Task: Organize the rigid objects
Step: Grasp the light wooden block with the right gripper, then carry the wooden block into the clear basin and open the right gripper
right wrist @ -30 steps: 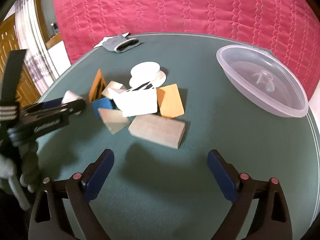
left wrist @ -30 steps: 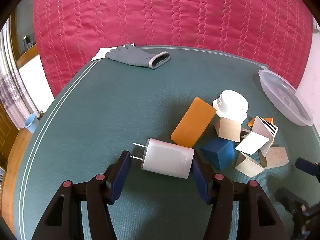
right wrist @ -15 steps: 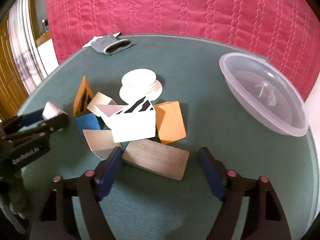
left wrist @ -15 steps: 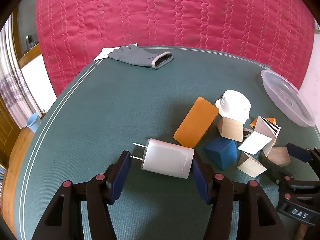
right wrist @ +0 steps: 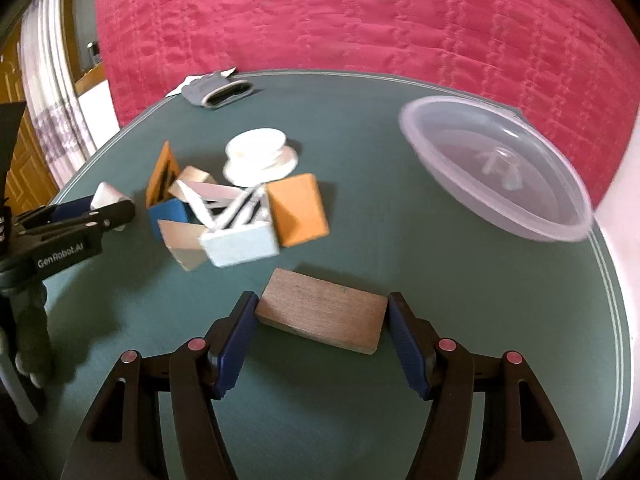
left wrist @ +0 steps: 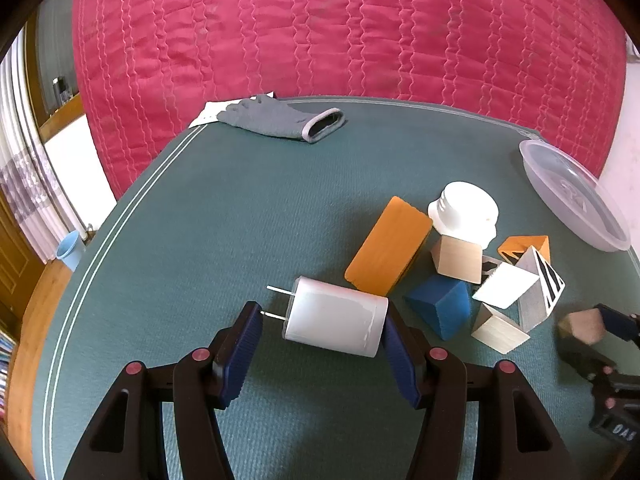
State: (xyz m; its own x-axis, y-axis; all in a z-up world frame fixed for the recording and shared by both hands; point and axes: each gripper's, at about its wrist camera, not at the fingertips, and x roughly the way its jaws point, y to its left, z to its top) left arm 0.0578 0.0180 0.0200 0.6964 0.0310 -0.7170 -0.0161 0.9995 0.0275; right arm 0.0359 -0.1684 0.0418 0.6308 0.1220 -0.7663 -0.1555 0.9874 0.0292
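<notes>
Right wrist: one clear bowl [right wrist: 496, 168], two orange blocks [right wrist: 298, 210].

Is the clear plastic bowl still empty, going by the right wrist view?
Yes, the clear plastic bowl holds no blocks; only its own moulded centre shows through the bottom.

left gripper [left wrist: 322, 326] clamped, right gripper [right wrist: 320, 326] closing

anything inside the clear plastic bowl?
The clear plastic bowl holds none of the blocks; only a small moulded knob shows at its centre. The table under it stays hidden by the hazy plastic.
</notes>
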